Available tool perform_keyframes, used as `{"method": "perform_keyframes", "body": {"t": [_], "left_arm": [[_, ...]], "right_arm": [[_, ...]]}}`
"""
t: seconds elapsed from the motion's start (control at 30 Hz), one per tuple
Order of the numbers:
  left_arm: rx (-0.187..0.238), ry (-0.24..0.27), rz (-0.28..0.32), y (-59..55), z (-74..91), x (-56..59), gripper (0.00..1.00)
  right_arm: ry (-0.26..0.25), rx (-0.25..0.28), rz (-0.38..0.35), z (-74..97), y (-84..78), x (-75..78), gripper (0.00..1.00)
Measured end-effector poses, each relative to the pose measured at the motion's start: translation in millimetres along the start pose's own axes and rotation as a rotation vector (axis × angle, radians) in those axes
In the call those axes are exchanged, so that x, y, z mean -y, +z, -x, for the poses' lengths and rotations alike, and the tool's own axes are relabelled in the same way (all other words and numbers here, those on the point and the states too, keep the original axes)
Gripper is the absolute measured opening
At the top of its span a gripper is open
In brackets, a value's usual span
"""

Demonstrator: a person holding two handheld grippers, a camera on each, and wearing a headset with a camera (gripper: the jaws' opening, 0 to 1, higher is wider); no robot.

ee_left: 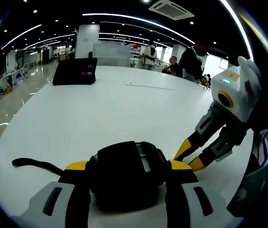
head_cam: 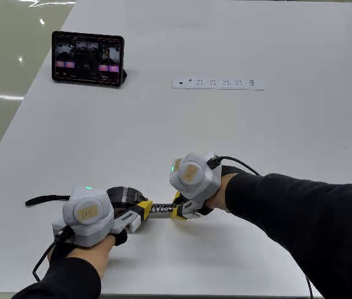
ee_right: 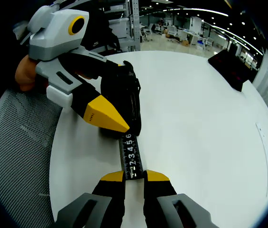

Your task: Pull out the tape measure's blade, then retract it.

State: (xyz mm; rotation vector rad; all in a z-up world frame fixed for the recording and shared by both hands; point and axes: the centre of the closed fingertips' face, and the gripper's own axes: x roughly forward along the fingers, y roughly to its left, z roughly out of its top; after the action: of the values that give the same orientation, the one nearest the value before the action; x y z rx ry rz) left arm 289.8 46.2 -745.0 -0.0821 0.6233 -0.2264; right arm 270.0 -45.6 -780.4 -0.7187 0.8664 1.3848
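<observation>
Numbers printed on the blade [ee_right: 130, 153]
The numerals 3, 4, 5 and 6 are read just ahead of the right gripper [ee_right: 134, 176].

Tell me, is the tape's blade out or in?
Out a little: the black numbered blade runs from the black tape measure case to the right tool.

The left hand-held gripper [ee_left: 129, 166] rises from the bottom edge, its two yellow-tipped jaws pressed against either side of a black tape measure [ee_left: 126, 183] that sits on the white bench [ee_left: 100, 111]. The tape measure's black wrist strap [ee_left: 34, 165] trails off to the left across the bench. The right hand-held gripper [ee_left: 189, 159] reaches in from the right, yellow tips close together just beside the tape measure. Farther back stand a dark tablet [ee_left: 75, 71] and a white power strip [ee_left: 149, 85], with people [ee_left: 190, 61] beyond the far edge.
</observation>
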Motion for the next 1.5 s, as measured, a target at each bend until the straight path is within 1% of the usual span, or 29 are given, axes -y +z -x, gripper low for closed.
{"method": "perform_keyframes", "body": {"t": [0.4, 0.9, 1.37, 1.5], "left_arm": [[-0.001, 0.001, 0.002, -0.2, -0.1, -0.4, 0.59], [0.0, 0.001, 0.012, 0.4, 0.1, -0.4, 0.59], [0.004, -0.001, 0.021, 0.6, -0.3, -0.7, 0.59], [0.001, -0.002, 0.024, 0.5, -0.1, -0.7, 0.59]], "right_arm": [[-0.001, 0.014, 0.003, -3.0, 5.6, -0.6, 0.11], [0.017, 0.046, -0.004, -9.2, 15.4, -0.9, 0.11], [0.021, 0.064, -0.01, -13.5, 23.4, -3.1, 0.11], [0.012, 0.069, -0.011, -15.3, 26.4, -4.6, 0.11]]}}
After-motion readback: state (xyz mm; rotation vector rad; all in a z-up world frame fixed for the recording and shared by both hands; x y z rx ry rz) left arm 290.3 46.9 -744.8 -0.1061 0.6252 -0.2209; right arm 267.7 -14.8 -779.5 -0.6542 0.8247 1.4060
